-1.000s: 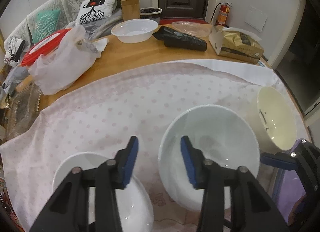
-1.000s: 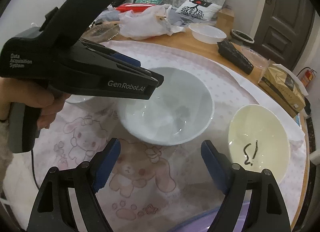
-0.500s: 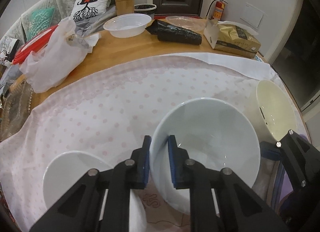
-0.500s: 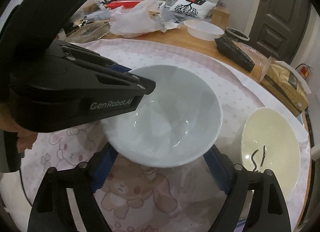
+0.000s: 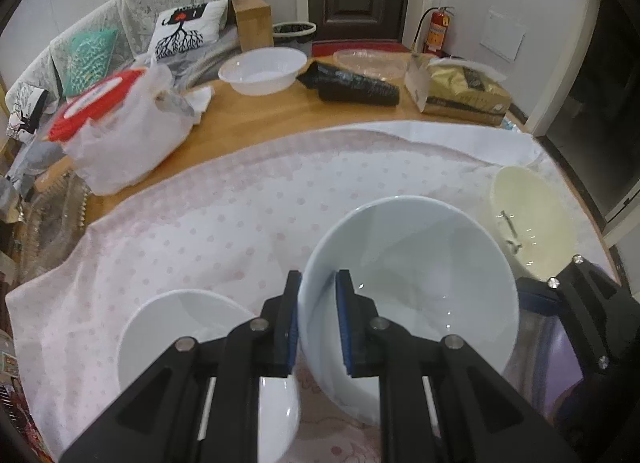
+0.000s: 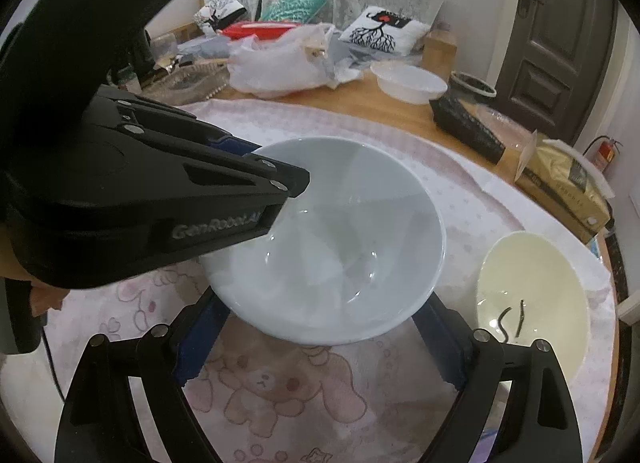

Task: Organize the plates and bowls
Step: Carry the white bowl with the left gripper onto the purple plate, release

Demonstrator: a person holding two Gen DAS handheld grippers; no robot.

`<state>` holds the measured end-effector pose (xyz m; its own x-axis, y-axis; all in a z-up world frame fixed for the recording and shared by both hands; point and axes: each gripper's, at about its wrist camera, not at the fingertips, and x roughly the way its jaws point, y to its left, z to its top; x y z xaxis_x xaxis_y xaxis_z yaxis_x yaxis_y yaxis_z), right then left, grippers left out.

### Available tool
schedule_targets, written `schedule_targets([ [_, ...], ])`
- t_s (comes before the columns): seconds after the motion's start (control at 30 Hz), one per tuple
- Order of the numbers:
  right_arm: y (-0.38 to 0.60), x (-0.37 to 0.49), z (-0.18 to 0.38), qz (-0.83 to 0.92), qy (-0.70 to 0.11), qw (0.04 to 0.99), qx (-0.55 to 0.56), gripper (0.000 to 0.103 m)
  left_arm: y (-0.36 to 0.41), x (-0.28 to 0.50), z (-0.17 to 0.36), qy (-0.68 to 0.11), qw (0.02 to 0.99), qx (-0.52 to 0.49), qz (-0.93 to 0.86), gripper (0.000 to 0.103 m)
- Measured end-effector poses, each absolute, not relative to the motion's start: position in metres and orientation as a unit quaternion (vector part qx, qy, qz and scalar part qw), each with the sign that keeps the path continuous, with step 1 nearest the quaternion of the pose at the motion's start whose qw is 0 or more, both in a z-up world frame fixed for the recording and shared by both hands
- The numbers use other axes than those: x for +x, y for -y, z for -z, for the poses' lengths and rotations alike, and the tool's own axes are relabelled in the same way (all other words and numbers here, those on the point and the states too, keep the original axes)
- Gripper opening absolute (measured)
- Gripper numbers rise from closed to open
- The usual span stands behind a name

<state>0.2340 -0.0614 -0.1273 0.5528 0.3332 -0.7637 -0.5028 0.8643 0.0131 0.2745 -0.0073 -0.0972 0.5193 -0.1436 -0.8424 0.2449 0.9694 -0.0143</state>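
White bowl (image 5: pixel 420 275) clamped at its rim by my left tool (image 5: pixel 316 323), lifted off the pink dotted cloth (image 5: pixel 200 223) on the counter (image 5: pixel 256 119).

My left tool's blue pads pinch the near rim, one inside and one outside. My right tool (image 6: pixel 316 335) is spread wide, its fingers (image 6: pixel 200 335) sitting under the bowl's sides without closing on it. A smaller white bowl (image 5: pixel 180 327) rests on the cloth just left of the held one; a cream bowl (image 6: pixel 532 299) with a dark mark inside stands to the right.
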Motion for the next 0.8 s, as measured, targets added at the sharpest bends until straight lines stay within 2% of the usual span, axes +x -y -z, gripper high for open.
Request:
schedule_targets([
  [0.43,0.087,0.209,0.08,-0.233,-0.37,0.895,-0.093,0.087,0.037,0.247,0.044,-0.445,0.885,0.074,0.116,0.014],
  [0.8,0.141,0.203,0.066,-0.205,-0.361,0.906,-0.081,0.087,0.097,0.252,0.033,-0.442,0.882,0.087,0.136,0.014],
])
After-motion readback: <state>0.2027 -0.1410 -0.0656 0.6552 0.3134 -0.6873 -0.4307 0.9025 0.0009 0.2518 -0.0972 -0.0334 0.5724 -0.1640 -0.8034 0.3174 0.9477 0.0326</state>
